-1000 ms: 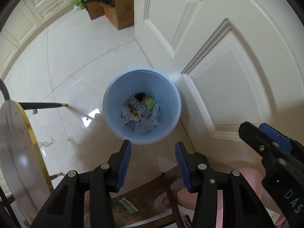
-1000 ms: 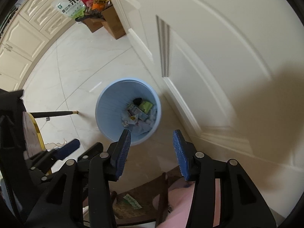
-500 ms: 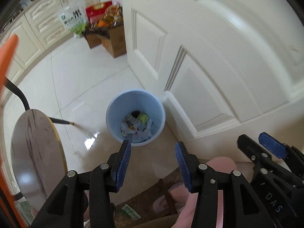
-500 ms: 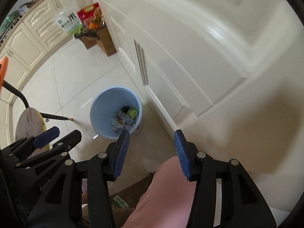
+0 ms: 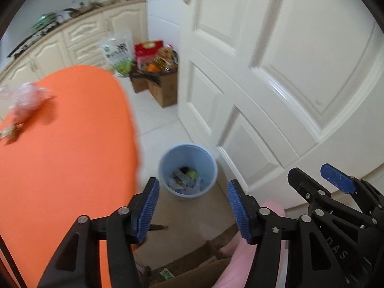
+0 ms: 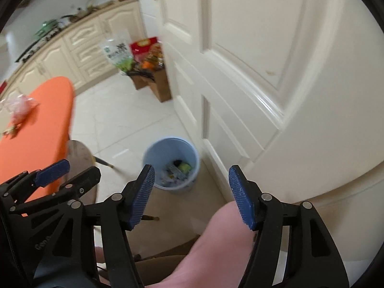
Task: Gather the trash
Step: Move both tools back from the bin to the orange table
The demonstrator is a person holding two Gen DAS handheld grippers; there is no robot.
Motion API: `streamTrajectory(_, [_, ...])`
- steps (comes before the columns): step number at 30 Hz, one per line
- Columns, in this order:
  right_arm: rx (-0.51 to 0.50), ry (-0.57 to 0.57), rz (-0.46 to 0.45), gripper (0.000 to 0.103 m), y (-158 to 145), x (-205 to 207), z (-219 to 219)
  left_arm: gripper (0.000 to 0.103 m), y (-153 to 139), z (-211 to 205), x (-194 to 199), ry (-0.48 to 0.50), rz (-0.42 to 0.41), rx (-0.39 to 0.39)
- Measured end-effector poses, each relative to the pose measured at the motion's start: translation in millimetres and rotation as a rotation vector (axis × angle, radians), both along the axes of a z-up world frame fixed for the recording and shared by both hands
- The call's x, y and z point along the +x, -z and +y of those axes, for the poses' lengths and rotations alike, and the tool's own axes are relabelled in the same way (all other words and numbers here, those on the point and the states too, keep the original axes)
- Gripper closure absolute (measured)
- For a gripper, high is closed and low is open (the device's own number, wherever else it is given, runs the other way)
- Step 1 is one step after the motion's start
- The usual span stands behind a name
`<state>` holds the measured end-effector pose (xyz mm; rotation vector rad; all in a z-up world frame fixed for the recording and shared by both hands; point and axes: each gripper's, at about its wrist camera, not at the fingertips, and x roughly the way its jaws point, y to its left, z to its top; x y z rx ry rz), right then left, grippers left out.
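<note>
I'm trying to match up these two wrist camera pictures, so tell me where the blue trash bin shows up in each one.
Left wrist view: the blue trash bin sits just below centre, on the floor between and beyond the open fingertips.
Right wrist view: the blue trash bin is left of centre, just beyond the left fingertip.
Shared landmark: the white panelled door, right beside the bin in both views.

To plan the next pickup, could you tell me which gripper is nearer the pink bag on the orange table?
Left. The left gripper hangs beside the table; right gripper sits beyond it, by the door. Both jaws have just been opening, empty.
</note>
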<state>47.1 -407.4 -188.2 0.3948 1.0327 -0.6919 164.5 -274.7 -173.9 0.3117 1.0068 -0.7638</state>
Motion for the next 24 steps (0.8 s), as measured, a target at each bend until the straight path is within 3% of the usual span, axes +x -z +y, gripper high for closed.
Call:
streamTrajectory(5, [-0.019,-0.092,-0.047,0.023,-14.3,30.0,39.2,0.038,-25.9,73.6,8.3,-0.127,-0.037,-0.032])
streamTrajectory(15, [-0.008,-0.314,-0.072,0.016,-23.9,112.8,124.8,0.036,-37.2,196.4,52.6,-0.38,-0.034,0.0])
streamTrajectory(24, [0.025,-0.494,-0.055,0.016,-22.9,187.1,173.7,0.032,-54.1,266.8,99.9,-0.563,-0.05,0.014])
